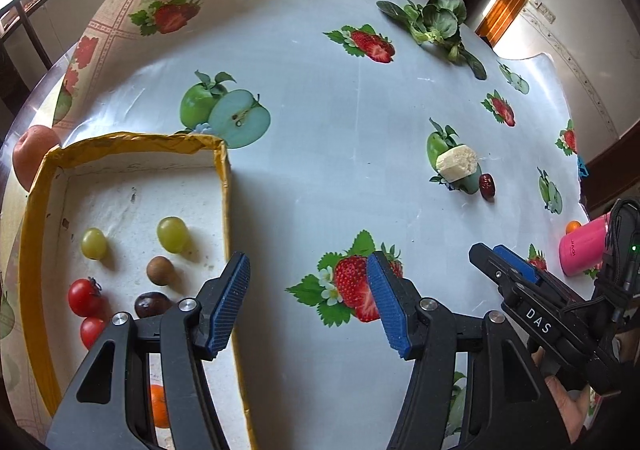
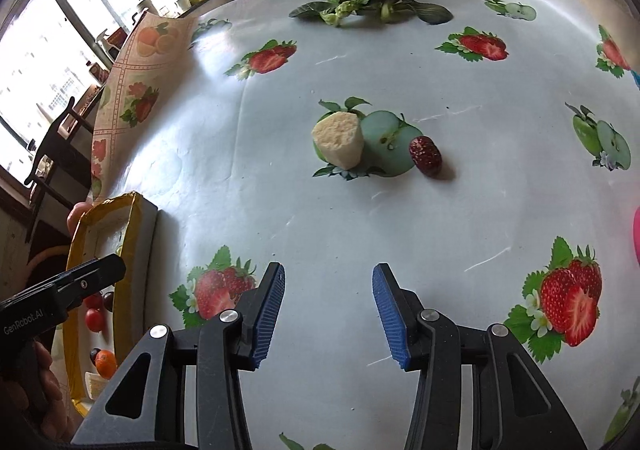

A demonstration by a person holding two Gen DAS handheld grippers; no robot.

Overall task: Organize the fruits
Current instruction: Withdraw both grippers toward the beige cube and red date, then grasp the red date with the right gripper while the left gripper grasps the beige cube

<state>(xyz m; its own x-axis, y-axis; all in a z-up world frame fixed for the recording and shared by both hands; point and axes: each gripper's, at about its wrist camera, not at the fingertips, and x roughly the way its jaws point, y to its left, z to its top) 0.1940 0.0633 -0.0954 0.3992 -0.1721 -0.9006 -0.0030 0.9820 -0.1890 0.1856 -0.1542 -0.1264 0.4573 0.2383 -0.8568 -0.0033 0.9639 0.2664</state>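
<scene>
Left fingers: wide apart, holding nothing, above the box's right wall.
Right fingers: apart, empty, over bare desk.
Red date: ahead of the right fingers, beside a pale chunk.

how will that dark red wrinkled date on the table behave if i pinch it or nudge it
The dark red wrinkled date is oval and lies on its side, so a nudge would probably roll it across the glossy fruit-print tablecloth. It looks small and light. Its wrinkled skin suggests it gives slightly, so ribbed pads should grip without slipping.
</scene>
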